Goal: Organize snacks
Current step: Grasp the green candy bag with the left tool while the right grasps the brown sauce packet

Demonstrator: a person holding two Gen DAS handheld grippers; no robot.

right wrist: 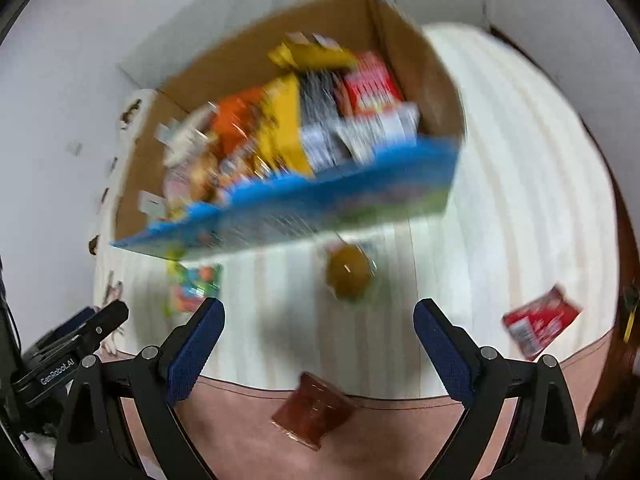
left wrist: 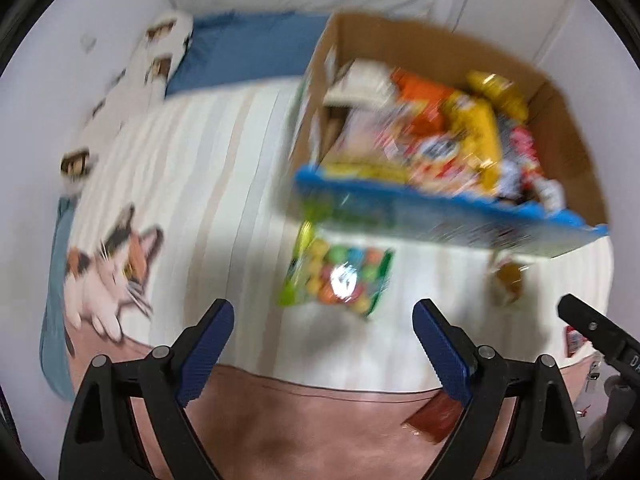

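Both grippers' jaws apart, empty; cat print left view only, red packet clearer right

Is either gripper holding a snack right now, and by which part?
Nothing is held: the left gripper and right gripper are both open and empty.

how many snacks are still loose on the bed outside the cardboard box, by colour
Green bag of multicoloured round candies: 1
Clear-wrapped golden-brown round snack: 1
Red packet: 1
Flat dark reddish-brown packet: 1
Total: 4
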